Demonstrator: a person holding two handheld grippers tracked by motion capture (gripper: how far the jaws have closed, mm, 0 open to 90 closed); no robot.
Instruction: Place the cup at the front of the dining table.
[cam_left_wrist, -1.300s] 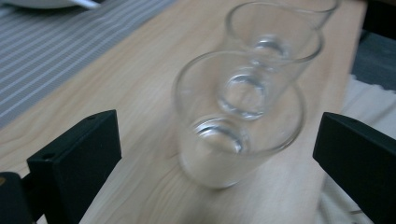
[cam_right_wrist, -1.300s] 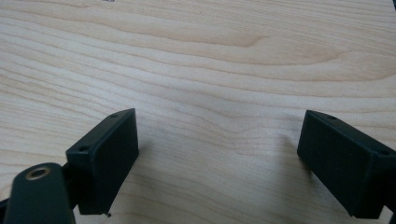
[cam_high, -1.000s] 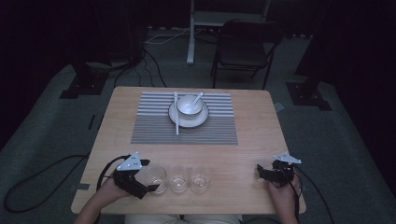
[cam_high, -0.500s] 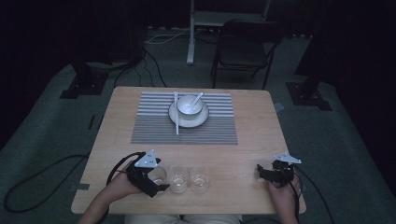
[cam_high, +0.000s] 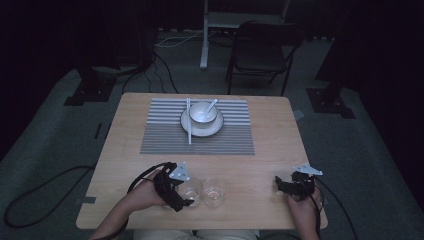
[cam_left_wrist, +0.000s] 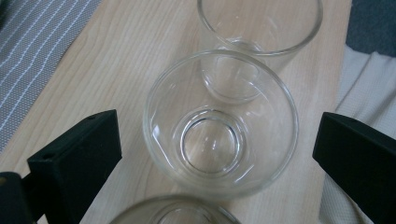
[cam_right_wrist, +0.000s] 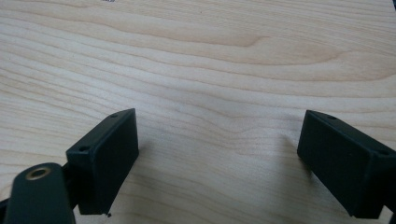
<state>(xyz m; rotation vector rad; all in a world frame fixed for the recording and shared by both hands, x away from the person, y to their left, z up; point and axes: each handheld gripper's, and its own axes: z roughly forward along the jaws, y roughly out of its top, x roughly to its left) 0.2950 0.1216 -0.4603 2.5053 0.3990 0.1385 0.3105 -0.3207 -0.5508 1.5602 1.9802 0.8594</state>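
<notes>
**Left gripper straddles the middle glass at the table's near edge**

While the right gripper (cam_high: 285, 185) rests on bare wood near the table's (cam_high: 280, 145) near right corner, the left gripper (cam_left_wrist: 217, 154) is over a row of clear glasses along the near edge, left of centre. Seen from the left gripper view, its two black jaws are spread wide, one on each side of the middle glass (cam_left_wrist: 220, 122), with clear gaps between each jaw and the glass wall; neither jaw touches it. That glass stands upright and empty, its thick round base visible through the open mouth. A second glass (cam_left_wrist: 259, 28) stands just beyond it, the two walls close together or touching, and the rim of a third glass (cam_left_wrist: 173, 211) shows just at the bottom of that view, nearest the gripper body.

From the high view the left gripper (cam_high: 175, 192) lies over the left end of the row, held by the person's left hand (cam_high: 142, 196), and two glasses show to its right, the nearer one (cam_high: 191, 192) partly under the gripper and the other (cam_high: 214, 191) beside it.

The right gripper's jaws are also spread apart, with nothing between them but wood grain, as the right gripper view shows. The person's right hand (cam_high: 302, 207) holds it.

Toward the far edge a grey striped placemat (cam_high: 165, 137) carries a white plate (cam_high: 202, 130) with a white bowl (cam_high: 202, 114) on it; a spoon (cam_high: 212, 104) leans in the bowl and a pale stick (cam_high: 189, 125), perhaps chopsticks, lies across the plate's left side.
</notes>
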